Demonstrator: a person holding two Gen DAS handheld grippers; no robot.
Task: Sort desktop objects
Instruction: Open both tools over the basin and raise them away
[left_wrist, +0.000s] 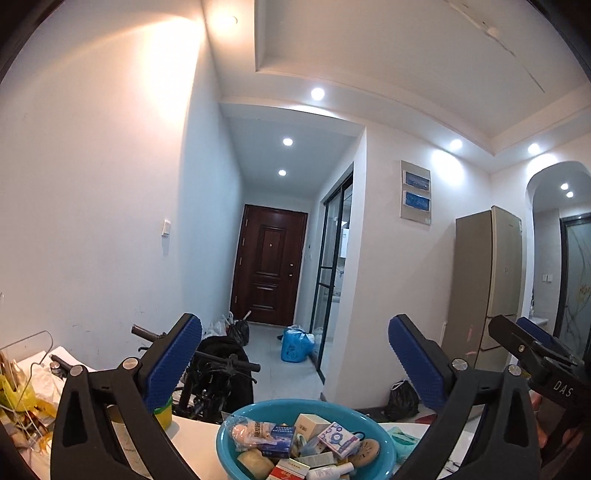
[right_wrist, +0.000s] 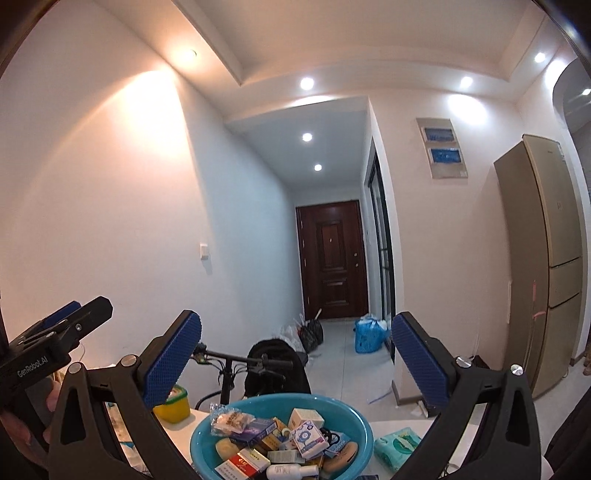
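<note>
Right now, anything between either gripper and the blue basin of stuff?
Nothing visible. Left gripper and right gripper are both open, raised above the table, with the blue basin just ahead and below between their fingers. The items piled in the basin lie uncovered. The yellow container and green tissue pack sit off to either side.

The teal basin (left_wrist: 258, 413) is cut off by the lower frame edge in both views. Print on its small boxes (right_wrist: 306, 437) is too small to read. The green tissue pack (right_wrist: 397, 445) is partly hidden behind a gripper finger at lower right.
</note>
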